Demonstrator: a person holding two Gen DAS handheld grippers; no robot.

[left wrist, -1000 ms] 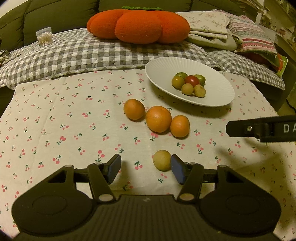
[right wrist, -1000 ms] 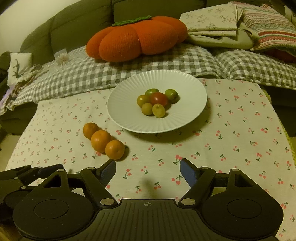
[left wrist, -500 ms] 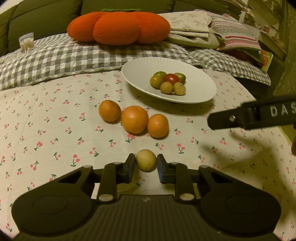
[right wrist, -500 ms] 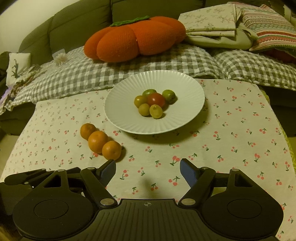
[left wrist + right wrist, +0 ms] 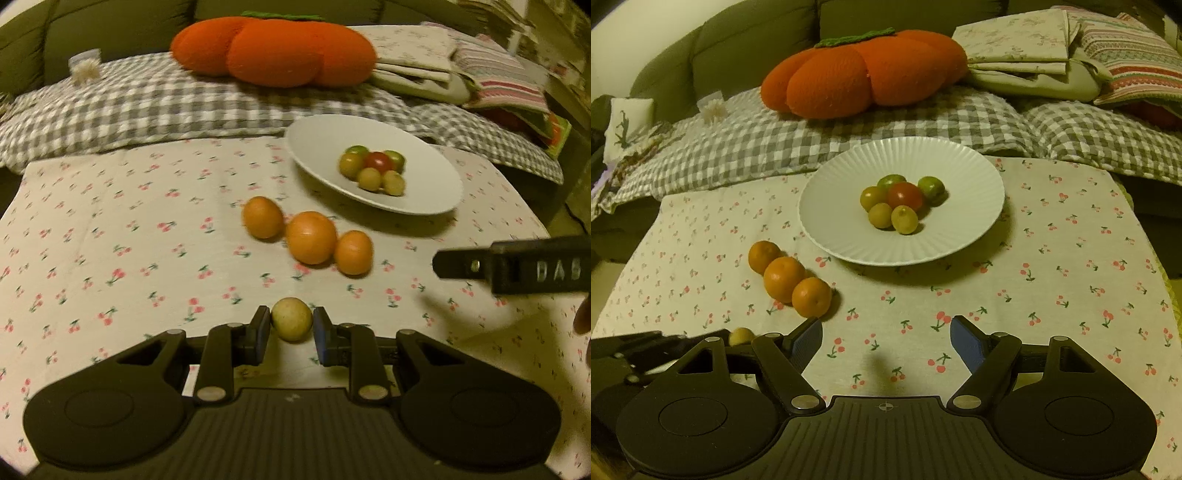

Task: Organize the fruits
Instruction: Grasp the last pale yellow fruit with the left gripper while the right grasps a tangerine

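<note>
Low at the near edge of the desk [image 5: 92,206], the left claw [image 5: 291,328] is clamped on a small yellow fruit [image 5: 291,319], its 2 blue pads pressed against the fruit's left and right sides; whether the fruit touches the cherry-print cloth [image 5: 1052,258] cannot be told. Just beyond it, 3 oranges [image 5: 312,238] lie in a slanted row on the cloth, each touching the next, the middle 1 the largest. Farther off and to the right stands a white ribbed plate [image 5: 971,173] with 6 small fruits [image 5: 901,201] clustered in its middle: 1 red, the others green or yellowish, all touching. The right claw [image 5: 886,339] hangs over bare cloth near the plate's near rim with its jaws spread wide and nothing between them; from the left wrist view its black body pokes in from the right edge. From the right wrist view the yellow fruit peeks out at the far left, beside the left tool. Behind the desk a grey checked blanket [image 5: 775,147] covers a sofa, with an orange pumpkin-shaped cushion [image 5: 864,74] resting on it and folded fabrics [image 5: 1015,51] to the right.
</note>
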